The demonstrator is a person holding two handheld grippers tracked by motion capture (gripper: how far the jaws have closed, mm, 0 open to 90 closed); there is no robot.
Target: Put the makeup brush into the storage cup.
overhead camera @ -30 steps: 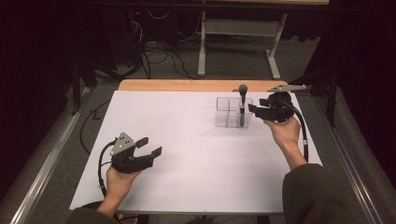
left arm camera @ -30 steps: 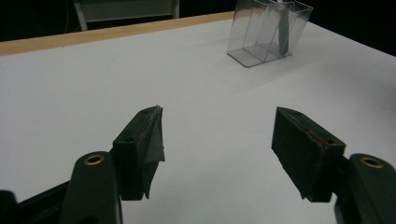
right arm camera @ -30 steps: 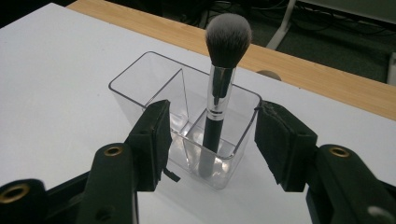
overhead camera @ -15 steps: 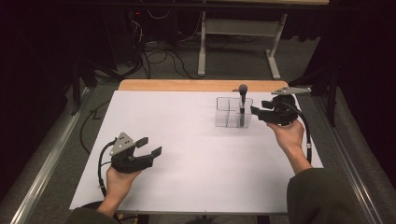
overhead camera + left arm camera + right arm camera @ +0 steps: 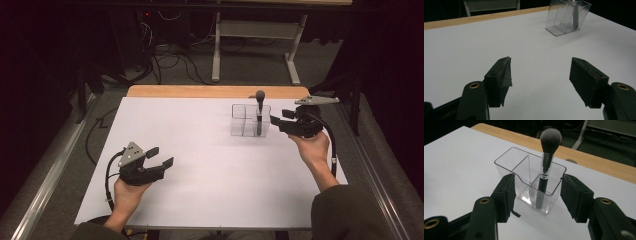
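1. Makeup brush [image 5: 546,167]: upright in the right-hand compartment of the clear organizer [image 5: 524,173], far right of the bench [image 5: 200,150].
2. Your right gripper [image 5: 286,120]: jaws spread, flanking the organizer's near end; contact unclear.
3. Your left gripper [image 5: 160,157]: spread, empty, well apart, open white bench around it.
4. Since the earlier frames: right gripper barely shifted; left unchanged.

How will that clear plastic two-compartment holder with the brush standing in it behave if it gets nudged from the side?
The clear plastic two-compartment holder looks thin-walled and light, so it would probably slide on the smooth white table. The tall makeup brush rises well above its rim, so a hard nudge might tip it. Its glossy walls could be slippery.
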